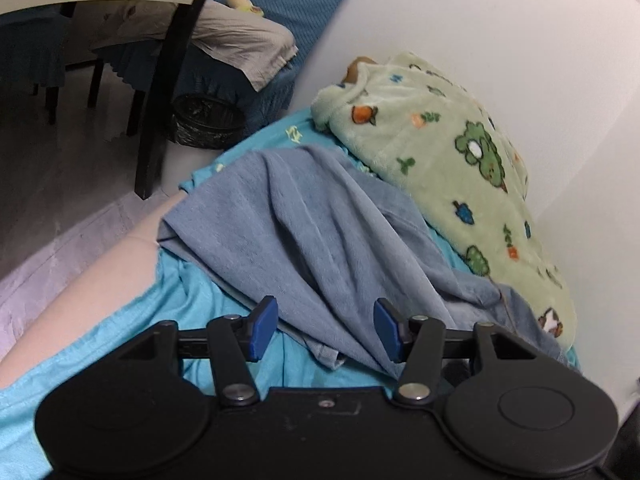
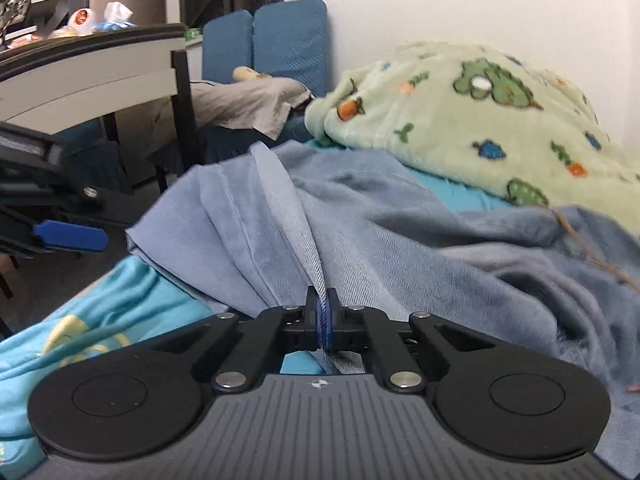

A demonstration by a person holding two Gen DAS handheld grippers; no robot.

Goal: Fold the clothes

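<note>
A bed covered by a turquoise sheet [image 1: 192, 304] stands against a white wall [image 1: 500, 40]; a rumpled blue denim garment [image 1: 304, 216] lies across the sheet, and just beyond it, against the wall, sits a heap of pale green fleece blanket [image 1: 452, 148] printed with small animals and carrots. The right gripper [image 2: 325, 320] has its jaws closed on a raised fold of the garment, which runs up from them as a taut ridge; the left gripper [image 1: 326, 330] hovers over the garment's near edge with its jaws apart and nothing pressed between them. Beyond the bed stand blue cushions [image 2: 276, 48] against the wall with a beige cloth [image 1: 240, 40] draped below them; a white surface [image 2: 92, 76] on dark legs holds clutter, and a dark bin [image 1: 206, 120] sits on the floor.
</note>
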